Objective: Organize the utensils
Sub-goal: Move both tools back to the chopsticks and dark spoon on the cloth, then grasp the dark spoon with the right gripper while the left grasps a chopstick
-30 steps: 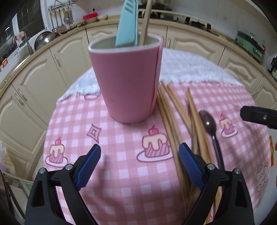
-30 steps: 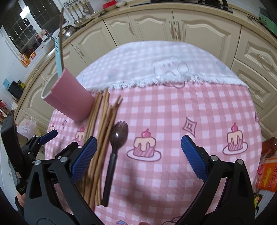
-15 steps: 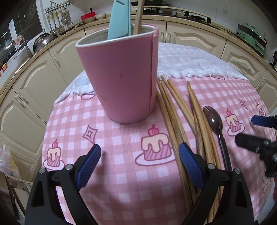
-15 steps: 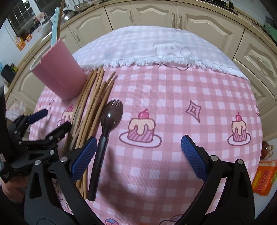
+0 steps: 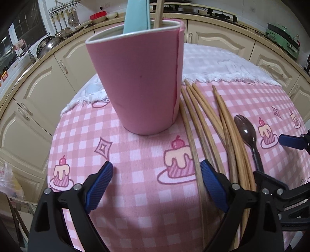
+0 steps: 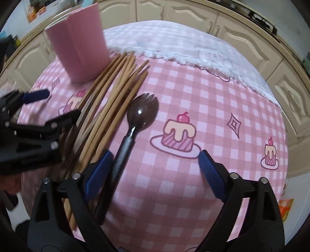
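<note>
A pink cup (image 5: 139, 81) stands on the pink checked tablecloth (image 5: 81, 143) and holds a light blue utensil (image 5: 136, 15) and a wooden stick (image 5: 158, 13). Several wooden chopsticks (image 5: 209, 124) lie to its right, beside a dark spork (image 5: 247, 133). My left gripper (image 5: 157, 186) is open and empty, low before the cup. My right gripper (image 6: 155, 172) is open and empty, just right of the spork (image 6: 135, 124), whose handle lies against the left finger. The cup (image 6: 79, 42) and the chopsticks (image 6: 108, 97) also show in the right wrist view.
Cream kitchen cabinets (image 5: 38, 81) curve around behind the table. A white fringed cloth (image 5: 222, 64) covers the table's far part. Hanging ladles and pans (image 5: 58, 25) sit on the counter at far left. An orange packet (image 6: 286, 209) lies off the table's right edge.
Both grippers have moved forward and lower toward the table. The right gripper has closed in on the spork. The cup and the utensils have not moved.
</note>
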### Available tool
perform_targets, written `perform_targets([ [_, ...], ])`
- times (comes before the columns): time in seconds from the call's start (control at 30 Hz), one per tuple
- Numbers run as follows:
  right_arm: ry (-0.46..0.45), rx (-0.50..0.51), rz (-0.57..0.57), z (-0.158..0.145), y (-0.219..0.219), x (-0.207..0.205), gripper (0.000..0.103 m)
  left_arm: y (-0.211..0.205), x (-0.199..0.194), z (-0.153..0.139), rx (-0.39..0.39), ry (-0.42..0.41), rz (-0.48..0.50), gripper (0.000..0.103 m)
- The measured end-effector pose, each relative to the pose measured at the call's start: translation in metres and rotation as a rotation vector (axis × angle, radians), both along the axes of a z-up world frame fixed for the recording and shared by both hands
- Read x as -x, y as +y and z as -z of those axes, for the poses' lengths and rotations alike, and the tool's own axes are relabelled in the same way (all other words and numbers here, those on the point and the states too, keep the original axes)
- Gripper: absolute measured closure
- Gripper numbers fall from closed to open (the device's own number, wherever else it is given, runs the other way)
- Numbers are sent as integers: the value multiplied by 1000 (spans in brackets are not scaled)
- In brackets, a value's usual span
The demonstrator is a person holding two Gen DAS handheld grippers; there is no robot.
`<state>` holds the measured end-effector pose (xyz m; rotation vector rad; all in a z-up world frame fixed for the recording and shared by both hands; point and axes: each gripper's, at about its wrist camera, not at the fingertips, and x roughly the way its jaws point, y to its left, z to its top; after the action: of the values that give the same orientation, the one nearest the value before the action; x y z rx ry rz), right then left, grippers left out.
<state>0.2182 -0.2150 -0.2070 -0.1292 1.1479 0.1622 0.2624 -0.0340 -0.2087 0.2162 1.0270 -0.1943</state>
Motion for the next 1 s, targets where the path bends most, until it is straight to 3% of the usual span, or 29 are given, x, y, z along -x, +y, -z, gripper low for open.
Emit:
perform_targets([
  [0.23,70,-76,68,-5,-19,-14,18,-8,-12,-4,-25,27,55,23],
  [0.33,76,-60,73,-3,-11,-27,18,-14,-19,-4,-16,61,80,31],
  [0.4,72,-49,80,-2,-6,-33,20,-15,-23,-5,8,92,96,42],
  [0.43,62,-28,79,-3,-3,-36,24,-16,-24,-5,18,101,101,45],
  [0.47,50,-22,77,-5,-1,-37,38,-17,-25,-6,25,109,112,53],
  [0.5,42,-22,76,-7,-1,-39,58,-20,-25,-7,33,115,133,69],
  [0.53,39,-26,73,-7,-2,-41,72,-21,-25,-8,40,119,143,78],
  [0.57,46,-36,70,-7,-2,-42,77,-28,-27,-9,49,127,152,97],
  [0.63,43,-59,56,-8,-6,-41,79,-30,-27,-10,63,132,161,98],
  [0.7,39,-123,62,-9,-16,-37,91,-30,-22,-11,87,126,158,98],
  [1.0,-27,-265,105,-25,-54,-20,91,-11,4,-30,163,39,149,98],
])
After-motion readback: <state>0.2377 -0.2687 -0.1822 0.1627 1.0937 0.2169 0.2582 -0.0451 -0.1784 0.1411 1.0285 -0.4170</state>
